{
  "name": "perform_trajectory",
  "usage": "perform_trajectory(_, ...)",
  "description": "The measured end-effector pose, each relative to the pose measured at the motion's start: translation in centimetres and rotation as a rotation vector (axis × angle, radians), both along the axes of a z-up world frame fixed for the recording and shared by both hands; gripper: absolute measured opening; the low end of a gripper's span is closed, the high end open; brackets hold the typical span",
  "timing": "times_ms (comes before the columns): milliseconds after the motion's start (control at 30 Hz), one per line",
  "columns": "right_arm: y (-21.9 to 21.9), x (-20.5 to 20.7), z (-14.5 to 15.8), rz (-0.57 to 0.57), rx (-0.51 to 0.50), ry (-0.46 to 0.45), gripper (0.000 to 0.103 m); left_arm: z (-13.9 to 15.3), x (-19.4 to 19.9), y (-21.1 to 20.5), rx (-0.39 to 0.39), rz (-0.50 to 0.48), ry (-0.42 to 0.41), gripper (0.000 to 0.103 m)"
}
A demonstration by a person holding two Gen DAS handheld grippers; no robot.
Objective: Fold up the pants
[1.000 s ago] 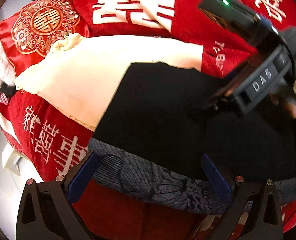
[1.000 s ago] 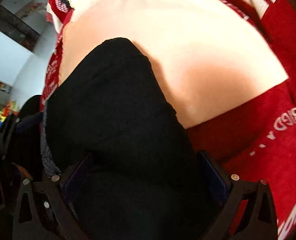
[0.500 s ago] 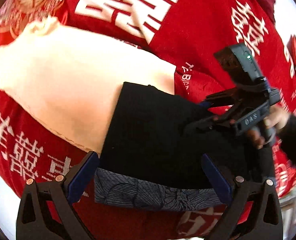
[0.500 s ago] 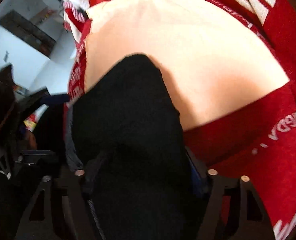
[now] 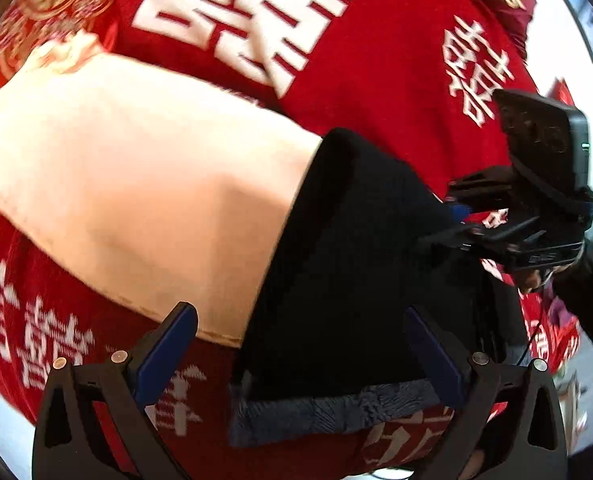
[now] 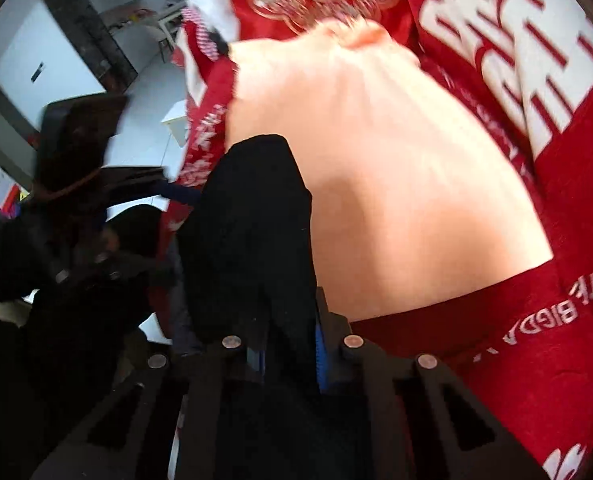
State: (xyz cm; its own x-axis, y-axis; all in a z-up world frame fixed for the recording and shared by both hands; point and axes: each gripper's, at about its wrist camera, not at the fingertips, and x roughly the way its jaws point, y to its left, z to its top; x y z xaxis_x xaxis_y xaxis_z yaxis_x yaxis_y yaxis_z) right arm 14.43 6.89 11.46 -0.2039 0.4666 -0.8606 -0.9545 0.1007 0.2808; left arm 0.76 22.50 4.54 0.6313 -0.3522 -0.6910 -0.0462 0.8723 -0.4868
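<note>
The black fabric pants (image 5: pixel 348 264) lie on a red bedspread with white characters (image 5: pixel 376 80), partly over a cream pillow (image 5: pixel 136 184). The right gripper (image 6: pixel 288 354), jaws just closing, pinches the pants' right side; the left gripper (image 5: pixel 300 344) gapes wide at the near edge.

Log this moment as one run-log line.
right tool: just closed, shut on black pants | left tool: open over pants | cream cloth beneath

Pants (image 5: pixel 348 264) lie on a bedcover (image 5: pixel 376 92), overlapping a cloth (image 5: pixel 136 184).
The cloth spreads to their left; a patterned band (image 5: pixel 336 408) lies along their near edge.
</note>
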Motion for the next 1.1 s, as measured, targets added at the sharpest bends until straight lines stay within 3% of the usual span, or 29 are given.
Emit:
perform_trajectory(100, -0.7, -1.4, 1.4, 0.011, 0.024, -0.042, 0.019, -0.2, 0.5, 0.1, -0.031, -0.058, -0.033, 0.103)
perform_trajectory(200, -1.6, -1.9, 1.6, 0.002, 0.036, -0.049, 0.019, 0.0, 0.5, 0.3, -0.024, -0.020, -0.077, 0.103)
perform_trajectory(367, -1.8, -2.4, 1.9, -0.003, 0.041, -0.064, 0.019, -0.6, 1.6, 0.3, -0.103, -0.103, -0.050, 0.103)
perform_trajectory(567, -1.9, -3.2, 2.3, 0.022, 0.058, -0.084, 0.019, -1.6, 3.8, -1.5, -0.110, -0.272, 0.007, 0.103)
perform_trajectory(600, -2.0, -3.3, 2.3, 0.023, 0.061, -0.083, 0.019, -1.5, 4.3, -2.4, -0.085, -0.314, 0.020, 0.095)
perform_trajectory(633, -2.1, -3.3, 2.3, 0.023, 0.062, -0.084, 0.019, -1.3, 4.3, -3.3, -0.049, -0.345, 0.015, 0.077)
perform_trajectory(667, -2.1, -3.2, 2.2, 0.022, 0.060, -0.087, 0.019, -1.0, 4.3, -4.2, -0.018, -0.396, 0.013, 0.033)
perform_trajectory(767, -2.1, -3.2, 1.8, 0.010, 0.037, -0.112, 0.019, -0.3, 3.9, -6.2, 0.096, -0.418, 0.026, 0.029)
perform_trajectory(833, -2.2, -2.8, 1.9, -0.026, 0.041, -0.116, 0.024, 0.3, 3.5, -7.1, 0.131, -0.402, 0.033, 0.027)
perform_trajectory(967, -3.8, -1.5, 3.9, -0.185, 0.070, -0.130, 0.045, 1.5, 3.1, -8.9, 0.192, -0.379, 0.060, 0.026)
perform_trajectory(1100, -9.4, -1.8, 7.0, -0.333, 0.101, -0.187, 0.080, 3.0, 2.4, -10.8, 0.247, -0.377, 0.049, 0.026)
